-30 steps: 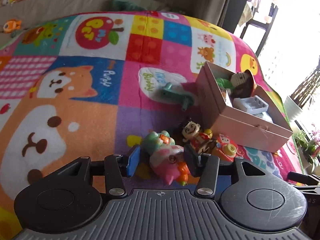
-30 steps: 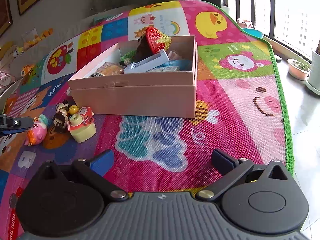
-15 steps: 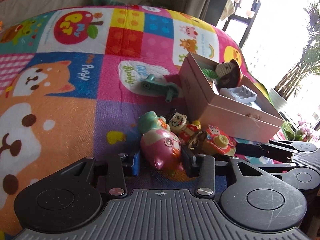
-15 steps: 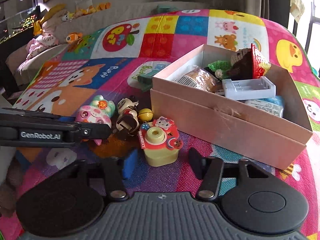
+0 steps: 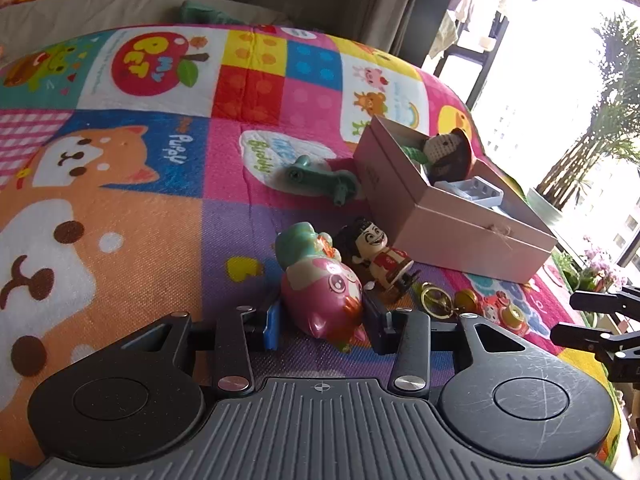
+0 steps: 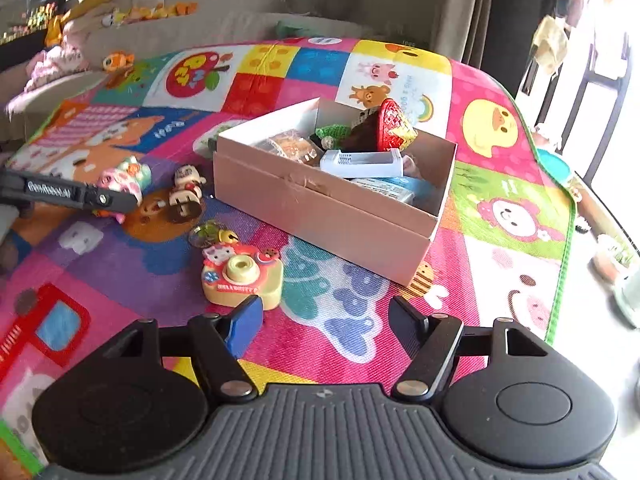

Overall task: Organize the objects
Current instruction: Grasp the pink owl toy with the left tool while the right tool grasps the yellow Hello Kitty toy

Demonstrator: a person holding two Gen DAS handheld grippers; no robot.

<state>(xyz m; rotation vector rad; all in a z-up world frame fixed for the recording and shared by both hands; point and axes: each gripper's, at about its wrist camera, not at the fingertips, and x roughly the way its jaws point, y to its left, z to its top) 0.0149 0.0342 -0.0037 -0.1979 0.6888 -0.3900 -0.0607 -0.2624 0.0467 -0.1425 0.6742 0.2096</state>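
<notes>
My left gripper (image 5: 324,318) is shut on a pink pig toy (image 5: 320,296), which lies on the play mat (image 5: 132,240) with both pads pressing its sides. A small grinning doll (image 5: 376,248) lies just beyond it, beside a gold key ring with a bell (image 5: 434,296). The open pink box (image 6: 320,212) holds a knitted doll, a white plastic case and a red piece. My right gripper (image 6: 326,316) hovers low, its jaws opening with nothing between them. A yellow camera toy (image 6: 240,280) sits just ahead of its left finger (image 6: 246,320).
A green plastic toy (image 5: 320,178) lies on the mat left of the box. A sofa with plush toys (image 6: 120,16) runs along the back. The mat's green edge (image 6: 560,280) drops to bare floor with plant pots by the window.
The left pads closed onto the pig toy. The right gripper swung over, narrowed around the camera toy, then drew back and widened; the camera toy now lies apart from the doll.
</notes>
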